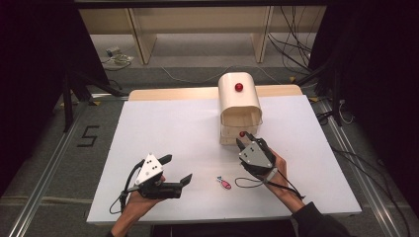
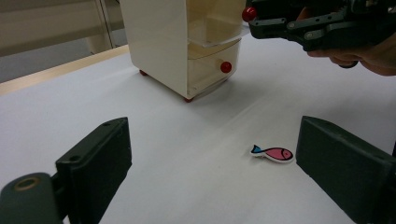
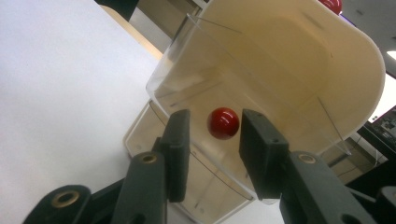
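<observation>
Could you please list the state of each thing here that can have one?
Left hand-held gripper: open, empty.
Right hand-held gripper: open, jaws either side of the red knob, not pressing.
Upper drawer: pulled out.
Lower drawer: nearly closed.
Fish: flat on table.

The drawer unit (image 1: 239,111) stands at the table's (image 1: 163,128) far edge, the fish (image 1: 224,183) before it.
</observation>
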{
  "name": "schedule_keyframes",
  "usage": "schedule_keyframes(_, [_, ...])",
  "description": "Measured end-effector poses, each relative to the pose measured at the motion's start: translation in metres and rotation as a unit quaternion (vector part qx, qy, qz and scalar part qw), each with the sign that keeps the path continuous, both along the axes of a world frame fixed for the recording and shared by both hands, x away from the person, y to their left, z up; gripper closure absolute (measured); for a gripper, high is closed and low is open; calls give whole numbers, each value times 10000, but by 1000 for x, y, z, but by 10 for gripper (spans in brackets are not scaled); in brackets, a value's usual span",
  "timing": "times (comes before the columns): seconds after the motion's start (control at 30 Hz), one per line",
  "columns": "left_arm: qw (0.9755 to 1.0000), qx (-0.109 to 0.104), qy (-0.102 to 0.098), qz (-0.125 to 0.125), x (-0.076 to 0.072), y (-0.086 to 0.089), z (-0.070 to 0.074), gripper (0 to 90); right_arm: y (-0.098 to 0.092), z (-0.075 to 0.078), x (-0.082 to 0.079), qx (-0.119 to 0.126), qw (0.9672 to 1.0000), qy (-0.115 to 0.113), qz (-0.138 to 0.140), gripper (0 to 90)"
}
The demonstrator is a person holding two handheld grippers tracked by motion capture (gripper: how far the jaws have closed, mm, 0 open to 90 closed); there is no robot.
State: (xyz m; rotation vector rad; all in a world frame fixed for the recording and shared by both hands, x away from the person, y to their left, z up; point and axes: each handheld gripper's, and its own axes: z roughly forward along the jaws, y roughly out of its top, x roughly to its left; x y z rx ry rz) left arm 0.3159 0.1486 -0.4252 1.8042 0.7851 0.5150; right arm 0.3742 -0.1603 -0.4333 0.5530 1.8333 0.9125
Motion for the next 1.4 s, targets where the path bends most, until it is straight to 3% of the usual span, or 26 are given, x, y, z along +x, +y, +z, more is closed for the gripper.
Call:
schedule_keyframes(0.4, [10000, 4, -2, -3, 0, 0, 0, 102, -9, 8, 0, 219, 9997, 120, 64, 580])
schedule_keyframes(0.63, [10000, -8, -1, 4, 0, 0, 0, 102, -16, 17, 0, 499, 9982, 268, 173, 537])
schedule_keyframes(0.7, [10000, 4, 0, -3, 0, 0, 0, 102, -20, 21, 1, 640, 9970, 371, 241, 520])
schedule_keyframes(1.1, [10000, -7, 2, -1, 0, -1, 0, 102, -27, 33, 2, 925, 9926, 673, 408, 426])
schedule_keyframes(1.27, [10000, 21, 9, -12, 0, 0, 0, 102, -31, 40, 5, 1120, 9880, 948, 482, 388])
schedule_keyframes(1.4, [10000, -8, 9, 1, 0, -1, 0, 102, -32, 43, 6, 1127, 9864, 1065, 544, 353])
